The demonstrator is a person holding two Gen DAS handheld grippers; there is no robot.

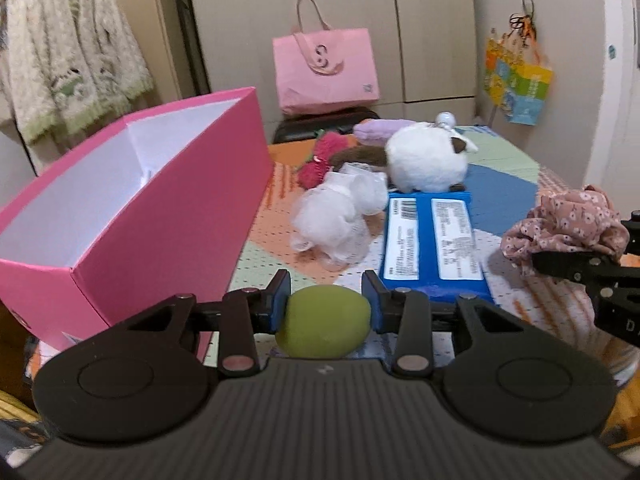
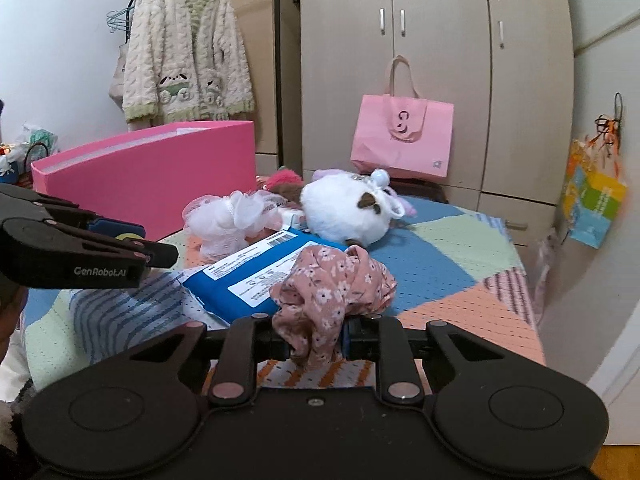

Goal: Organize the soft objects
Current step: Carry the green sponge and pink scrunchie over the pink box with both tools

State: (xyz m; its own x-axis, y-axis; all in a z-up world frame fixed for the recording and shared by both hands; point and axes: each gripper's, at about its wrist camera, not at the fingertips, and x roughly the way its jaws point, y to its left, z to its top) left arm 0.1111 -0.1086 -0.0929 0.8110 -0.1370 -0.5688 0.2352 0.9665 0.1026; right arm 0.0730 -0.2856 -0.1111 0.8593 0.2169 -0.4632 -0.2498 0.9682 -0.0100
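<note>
Two claws, both full right now. Our left gripper has its blue pads squeezed onto a green ball, which sits right between them just above the table. Our right gripper is clamped on a bunched pink floral cloth, and most of the fabric puffs up above the jaws.

Just past the ball we've got a flat blue pack with white labels lying on the patchwork cover, the cloth hanging beside its right edge. Left of the pack sits a white mesh pouf, touching it. Behind that is a round white plush, with a red fluffy thing and a purple one near it. The open pink box stands at the table's left side, well clear of both claws, white inside. Further back a pink tote leans against the wardrobe.
</note>
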